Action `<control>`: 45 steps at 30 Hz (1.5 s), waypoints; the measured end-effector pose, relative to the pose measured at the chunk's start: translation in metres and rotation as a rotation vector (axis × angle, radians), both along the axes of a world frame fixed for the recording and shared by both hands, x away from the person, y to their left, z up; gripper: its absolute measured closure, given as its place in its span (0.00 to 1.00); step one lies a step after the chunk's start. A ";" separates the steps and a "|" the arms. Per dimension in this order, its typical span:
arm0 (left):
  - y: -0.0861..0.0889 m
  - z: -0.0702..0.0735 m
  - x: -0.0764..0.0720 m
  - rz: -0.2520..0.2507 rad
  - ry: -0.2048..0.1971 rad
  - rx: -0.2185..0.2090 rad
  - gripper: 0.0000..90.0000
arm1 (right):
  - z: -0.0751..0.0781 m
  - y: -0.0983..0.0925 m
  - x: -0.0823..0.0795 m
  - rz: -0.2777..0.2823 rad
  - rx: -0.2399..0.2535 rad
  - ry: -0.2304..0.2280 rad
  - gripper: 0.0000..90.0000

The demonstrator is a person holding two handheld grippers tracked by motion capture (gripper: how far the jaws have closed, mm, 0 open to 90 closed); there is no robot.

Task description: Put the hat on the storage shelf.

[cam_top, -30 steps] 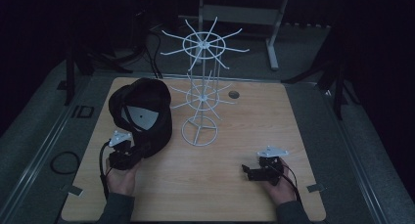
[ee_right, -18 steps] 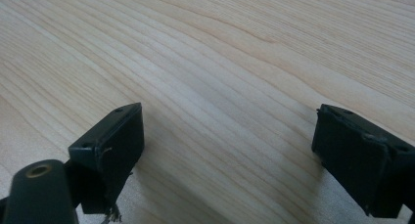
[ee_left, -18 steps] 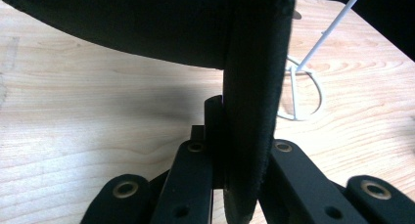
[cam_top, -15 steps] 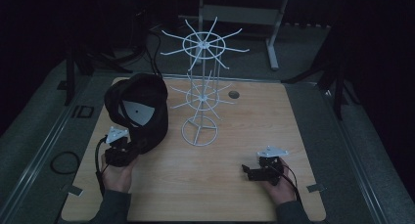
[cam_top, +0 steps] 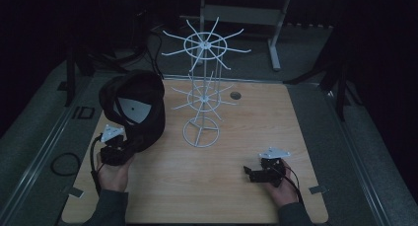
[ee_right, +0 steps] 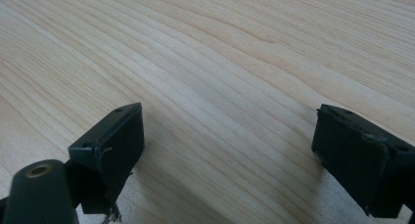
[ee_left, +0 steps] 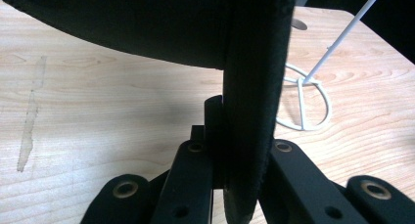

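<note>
Where the wooden counter (cam_top: 212, 171) meets the person's near edge, two hand-held tongs are in use.

Item one: left tongs (cam_top: 114, 148), near left, jaws clamped on the rim of a black cap (cam_top: 140, 107); in the left gripper view the dark fabric edge (ee_left: 252, 111) stands pinched upright between the jaws. The cap is lifted off the counter at the left side, its white inner label facing the camera, just left of the rack.

Item two: white wire rack (cam_top: 203, 95), upright at centre, round base on the counter, spokes at two tiers.

Item three: right tongs (cam_top: 263, 172), near right, jaws spread apart with nothing between them, low over bare wood.
</note>
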State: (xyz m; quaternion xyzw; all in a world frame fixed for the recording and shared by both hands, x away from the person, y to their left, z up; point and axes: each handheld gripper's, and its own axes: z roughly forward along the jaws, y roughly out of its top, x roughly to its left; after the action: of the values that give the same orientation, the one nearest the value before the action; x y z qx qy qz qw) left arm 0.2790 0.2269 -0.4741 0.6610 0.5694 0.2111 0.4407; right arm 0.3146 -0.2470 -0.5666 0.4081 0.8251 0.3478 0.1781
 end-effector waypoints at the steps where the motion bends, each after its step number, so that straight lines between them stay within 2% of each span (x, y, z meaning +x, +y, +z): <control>1: 0.000 0.001 0.000 -0.008 0.000 0.004 0.96 | 0.000 0.000 0.000 0.000 0.000 0.000 0.13; 19: -0.007 0.013 0.003 -0.033 -0.031 0.026 0.96 | 0.000 0.000 0.000 0.001 0.000 -0.001 0.13; 45: -0.007 0.033 0.004 -0.010 -0.091 0.035 0.96 | 0.000 0.000 0.000 -0.001 0.002 -0.001 0.13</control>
State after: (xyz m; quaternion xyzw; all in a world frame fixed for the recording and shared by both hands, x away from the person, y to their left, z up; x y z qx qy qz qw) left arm 0.2826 0.2195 -0.4414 0.6610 0.5418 0.2486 0.4557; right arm 0.3147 -0.2469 -0.5667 0.4086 0.8246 0.3484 0.1782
